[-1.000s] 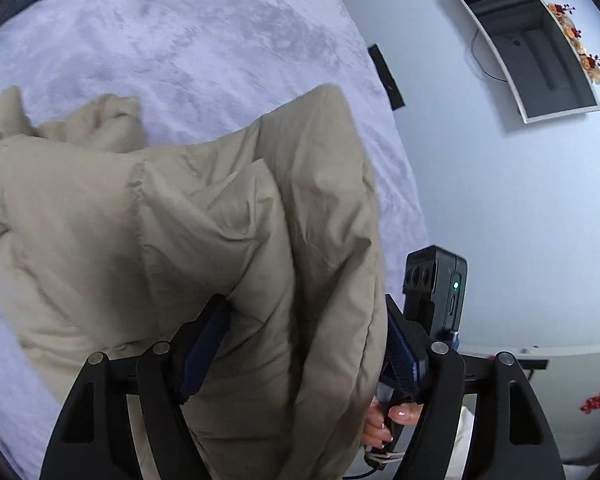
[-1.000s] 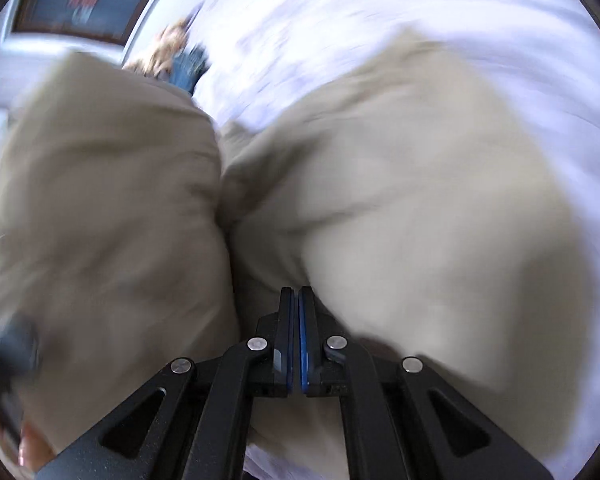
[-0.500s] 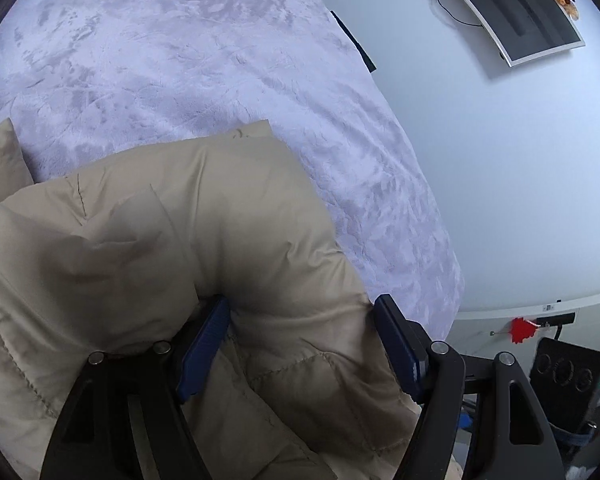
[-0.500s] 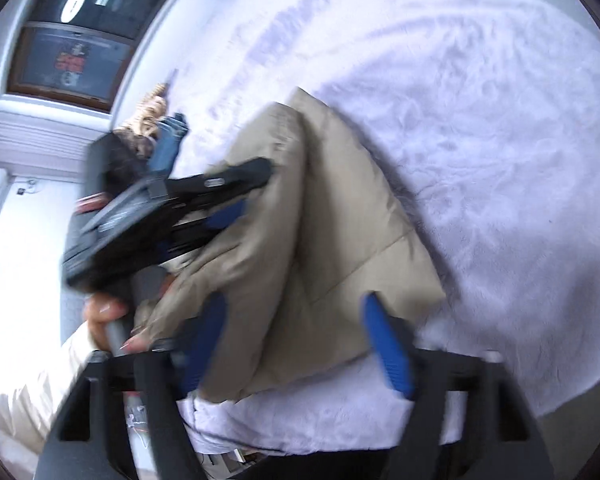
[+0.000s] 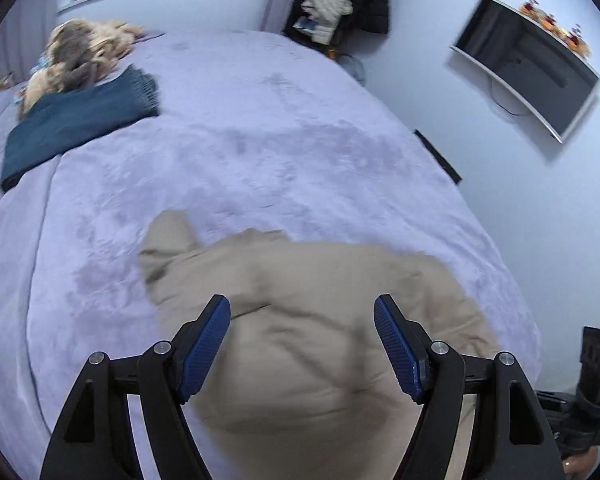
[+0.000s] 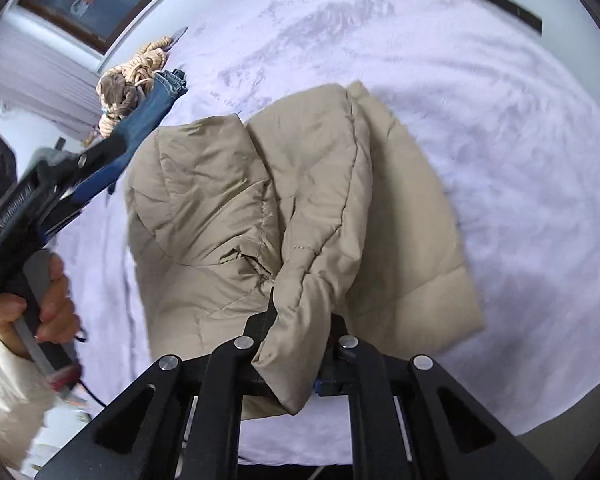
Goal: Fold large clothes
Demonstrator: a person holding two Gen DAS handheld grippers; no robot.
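**Beige jacket on bed, right tongs closing on a fold**

Beige padded jacket (image 6: 300,216) lies bunched on the lilac bed (image 5: 260,152), at the near edge; right gripper (image 6: 296,344) has its 2 jaws closing, a fold of the jacket pinched between them; left gripper (image 5: 302,344) hangs above the jacket, jaws spread wide, nothing between them; folded blue garment (image 5: 76,120) lies well beyond the jacket, toward the bed's far corner.
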